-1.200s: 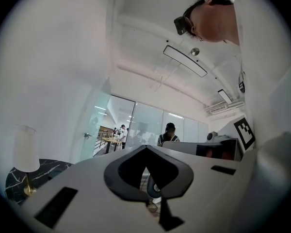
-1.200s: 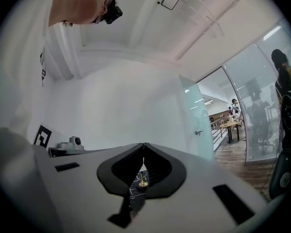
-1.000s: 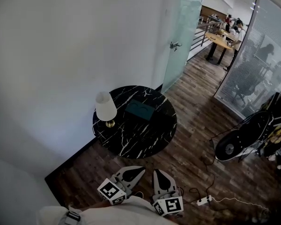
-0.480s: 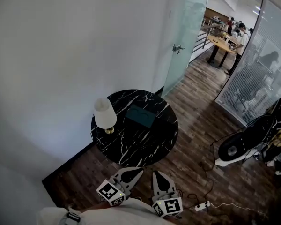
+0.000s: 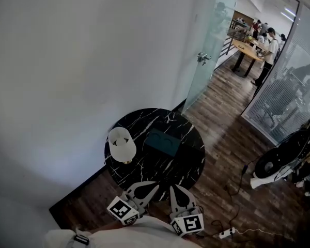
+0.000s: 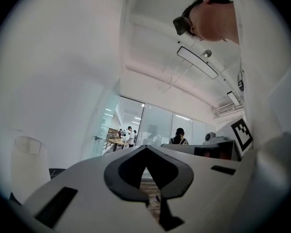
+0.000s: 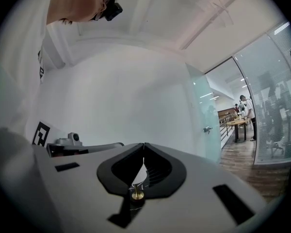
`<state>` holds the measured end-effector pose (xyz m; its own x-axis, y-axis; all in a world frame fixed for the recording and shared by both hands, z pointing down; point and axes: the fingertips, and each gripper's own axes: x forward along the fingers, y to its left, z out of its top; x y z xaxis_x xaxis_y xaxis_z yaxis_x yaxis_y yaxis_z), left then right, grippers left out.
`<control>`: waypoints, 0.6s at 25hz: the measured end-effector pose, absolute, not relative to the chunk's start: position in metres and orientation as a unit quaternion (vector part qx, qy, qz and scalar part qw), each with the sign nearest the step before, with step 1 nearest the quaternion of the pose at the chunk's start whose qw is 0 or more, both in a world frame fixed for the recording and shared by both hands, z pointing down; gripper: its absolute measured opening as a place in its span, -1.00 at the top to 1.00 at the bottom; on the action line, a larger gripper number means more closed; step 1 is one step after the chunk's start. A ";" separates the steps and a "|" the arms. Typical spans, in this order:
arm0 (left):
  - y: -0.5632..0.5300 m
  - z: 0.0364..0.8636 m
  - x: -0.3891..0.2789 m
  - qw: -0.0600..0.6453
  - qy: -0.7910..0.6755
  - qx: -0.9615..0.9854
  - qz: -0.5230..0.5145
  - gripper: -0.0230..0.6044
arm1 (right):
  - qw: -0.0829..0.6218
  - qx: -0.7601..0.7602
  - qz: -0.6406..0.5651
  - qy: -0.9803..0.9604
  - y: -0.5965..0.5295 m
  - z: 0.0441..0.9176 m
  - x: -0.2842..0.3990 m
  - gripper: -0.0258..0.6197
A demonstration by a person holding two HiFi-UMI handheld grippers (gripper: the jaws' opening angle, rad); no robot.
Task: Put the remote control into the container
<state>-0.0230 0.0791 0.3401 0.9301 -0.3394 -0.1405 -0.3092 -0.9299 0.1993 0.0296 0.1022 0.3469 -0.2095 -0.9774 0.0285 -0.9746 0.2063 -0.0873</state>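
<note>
**Both grippers shut and empty at the table's near edge**

Our left gripper (image 5: pixel 151 187) and right gripper (image 5: pixel 174 191) sit side by side low in the head view, tips pointing at the near rim of the round black marble table (image 5: pixel 144 170). In each gripper view the jaws meet at the tips with nothing clamped between them. Through the gap behind the right gripper's jaws we see only the brass stem of the table lamp (image 5: pixel 120 143). The dark teal container (image 5: pixel 168 142) rests on the tabletop just right of the lamp, well apart from both grippers, with two shallow hollows in its top. We cannot make out the remote control against the dark marble in any view. Beyond the table, a frosted glass door (image 5: pixel 209 45) stands over the wooden floor (image 5: pixel 222 154).
</note>
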 end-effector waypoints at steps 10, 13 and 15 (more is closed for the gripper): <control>0.019 0.345 -0.028 0.091 -0.167 0.979 -0.070 0.93 | 0.011 -0.630 -0.049 0.775 0.043 0.351 0.028 0.89; 0.018 0.344 -0.019 0.092 -0.169 0.979 -0.068 0.93 | 0.015 -0.629 -0.048 0.776 0.042 0.348 0.038 0.89; 0.019 0.341 -0.011 0.096 -0.170 0.978 -0.068 0.93 | 0.019 -0.626 -0.039 0.779 0.043 0.344 0.046 0.89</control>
<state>-0.0111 0.0193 0.3412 0.9330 -0.3454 -0.1008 -0.3191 -0.9238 0.2115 0.0456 0.0433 0.3442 -0.2156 -0.9763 0.0196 -0.9733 0.2133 -0.0844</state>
